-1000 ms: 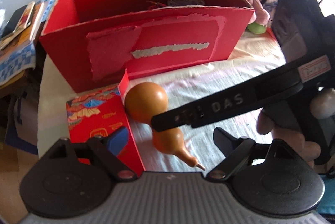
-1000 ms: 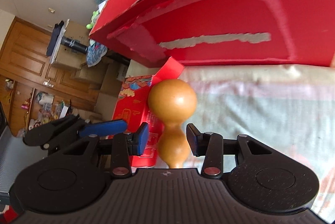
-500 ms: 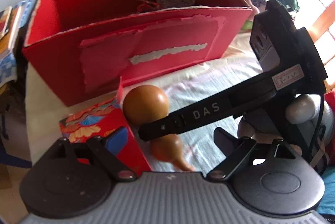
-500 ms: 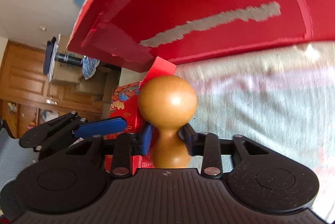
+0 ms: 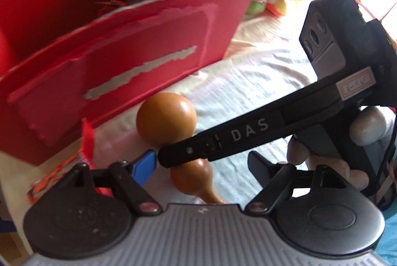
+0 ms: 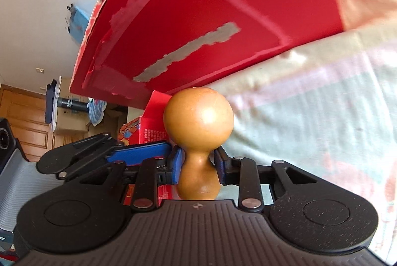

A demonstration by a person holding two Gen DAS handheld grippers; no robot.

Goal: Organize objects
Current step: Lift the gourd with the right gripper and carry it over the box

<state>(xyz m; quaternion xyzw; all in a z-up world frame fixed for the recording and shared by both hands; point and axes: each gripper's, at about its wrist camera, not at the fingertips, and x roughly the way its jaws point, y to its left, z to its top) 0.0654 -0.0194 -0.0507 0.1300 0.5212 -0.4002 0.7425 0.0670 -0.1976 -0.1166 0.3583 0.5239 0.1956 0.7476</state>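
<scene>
- Left gripper point(image 5: 201, 163) near, its fingers spread wide and holding nothing
- Glossy brown wooden gourd point(image 6: 198, 139) centre, pinched at its narrow waist by the right gripper point(image 6: 197, 164), lifted
- Large open red cardboard box point(image 6: 223, 17) behind, on pale striped cloth point(image 6: 310, 104)
</scene>
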